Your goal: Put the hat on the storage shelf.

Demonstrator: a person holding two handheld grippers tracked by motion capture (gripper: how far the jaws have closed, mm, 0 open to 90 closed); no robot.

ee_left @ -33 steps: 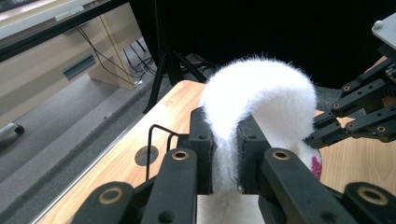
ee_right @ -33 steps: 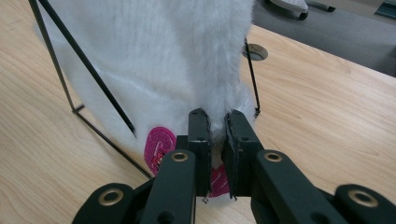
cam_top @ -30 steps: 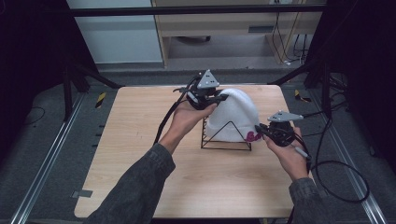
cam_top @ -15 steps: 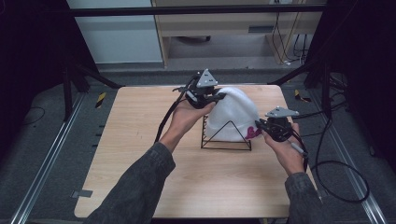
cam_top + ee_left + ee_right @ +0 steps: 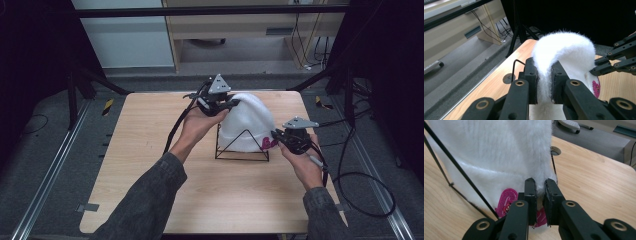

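The white fuzzy hat [image 5: 248,121] sits draped over a black wire stand [image 5: 242,148] near the middle of the bench [image 5: 140,165], much where it was a second ago. The right tool [image 5: 276,135] has edged in closer and now pinches the hat's lower edge beside a pink embroidered patch [image 5: 505,201]. The left tool [image 5: 231,103] stays clamped on a fold at the crown. The fabric is plush, bright white, bulging into a soft dome.
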